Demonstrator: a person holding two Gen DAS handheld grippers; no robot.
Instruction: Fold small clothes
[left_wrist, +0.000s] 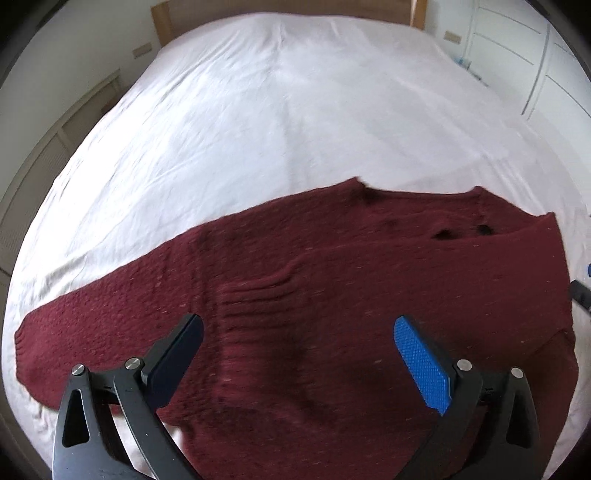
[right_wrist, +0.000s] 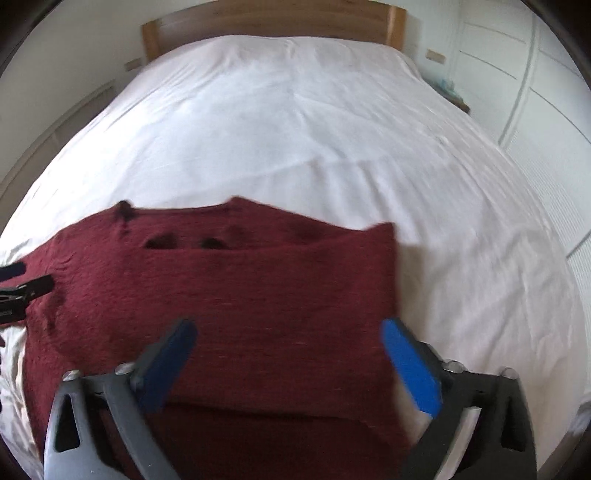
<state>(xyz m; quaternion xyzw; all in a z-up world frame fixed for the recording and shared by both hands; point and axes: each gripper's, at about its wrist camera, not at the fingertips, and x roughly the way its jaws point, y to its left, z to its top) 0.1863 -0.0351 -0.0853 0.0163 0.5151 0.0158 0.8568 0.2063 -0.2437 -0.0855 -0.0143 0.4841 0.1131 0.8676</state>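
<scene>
Left gripper (left_wrist: 299, 325) spread wide, nothing between the fingers, pads clear of the fabric. Right gripper (right_wrist: 290, 328) same: jaws fully apart, empty.

Dark red knit sweater (left_wrist: 332, 280) lies flat on the white bedsheet (left_wrist: 258, 110), directly under and ahead of both grippers. From the left gripper: one sleeve (left_wrist: 92, 325) runs out to its left, unfolded, cuff at the far left end; ribbed band sits just ahead between the fingers. Neckline is at the far edge, ahead and right.

From the right gripper: sweater's right side is folded inward, leaving a straight vertical edge (right_wrist: 397, 280) just ahead of the blue pad (right_wrist: 410, 369); bare sheet beyond it to the right. Left gripper's fingers show at this view's far left edge, over the sweater.

Wooden headboard (right_wrist: 273, 18) far ahead, white wardrobe doors (right_wrist: 535, 92) off to the right. Right view is motion-blurred.
</scene>
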